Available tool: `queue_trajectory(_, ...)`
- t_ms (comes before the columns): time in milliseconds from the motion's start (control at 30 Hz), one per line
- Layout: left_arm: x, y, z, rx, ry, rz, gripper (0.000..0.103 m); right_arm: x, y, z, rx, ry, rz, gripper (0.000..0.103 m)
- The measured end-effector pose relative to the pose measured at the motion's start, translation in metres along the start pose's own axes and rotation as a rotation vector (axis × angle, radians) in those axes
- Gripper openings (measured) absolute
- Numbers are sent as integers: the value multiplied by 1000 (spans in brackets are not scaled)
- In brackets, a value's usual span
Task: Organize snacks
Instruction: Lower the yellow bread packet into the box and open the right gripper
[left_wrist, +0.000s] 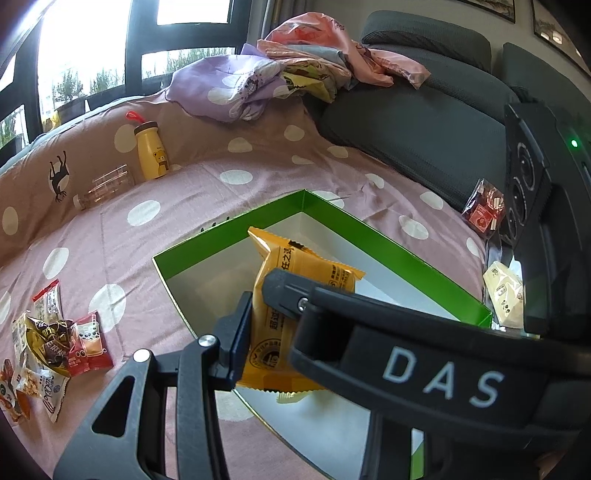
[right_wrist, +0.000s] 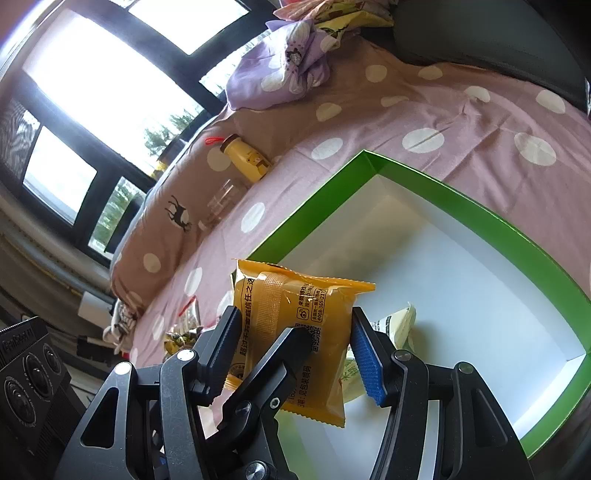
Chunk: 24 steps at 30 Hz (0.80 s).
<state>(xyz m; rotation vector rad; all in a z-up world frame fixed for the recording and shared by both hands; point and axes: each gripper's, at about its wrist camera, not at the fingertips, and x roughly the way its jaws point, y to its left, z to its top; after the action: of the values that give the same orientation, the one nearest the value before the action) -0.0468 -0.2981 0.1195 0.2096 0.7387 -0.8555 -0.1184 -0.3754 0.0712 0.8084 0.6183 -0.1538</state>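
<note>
My left gripper (left_wrist: 258, 310) is shut on an orange snack packet (left_wrist: 295, 269) and holds it over the near corner of a green box (left_wrist: 424, 269) with a white inside. In the right wrist view the same orange packet (right_wrist: 295, 332) sits between my right gripper's (right_wrist: 295, 343) spread fingers, with the left gripper's finger (right_wrist: 280, 354) crossing in front; the right jaws stand apart on either side. A cream packet (right_wrist: 391, 325) lies in the box (right_wrist: 480, 214) behind. Several loose snack packets (left_wrist: 55, 347) lie on the bedspread at the left.
The pink polka-dot bedspread (left_wrist: 184, 199) covers a sofa. A yellow bear bottle (left_wrist: 149, 151) and a clear bottle (left_wrist: 107, 186) lie at the back left. Folded cloths (left_wrist: 258, 81) are piled behind. A red packet (left_wrist: 484, 210) and a cream packet (left_wrist: 504, 291) lie by the dark cushion (left_wrist: 424, 136).
</note>
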Motion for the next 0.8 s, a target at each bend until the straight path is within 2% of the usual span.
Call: queue_trajectory(800, 22, -3, 3, 35, 101, 2, 41, 12, -20, 2, 78, 41, 0, 61)
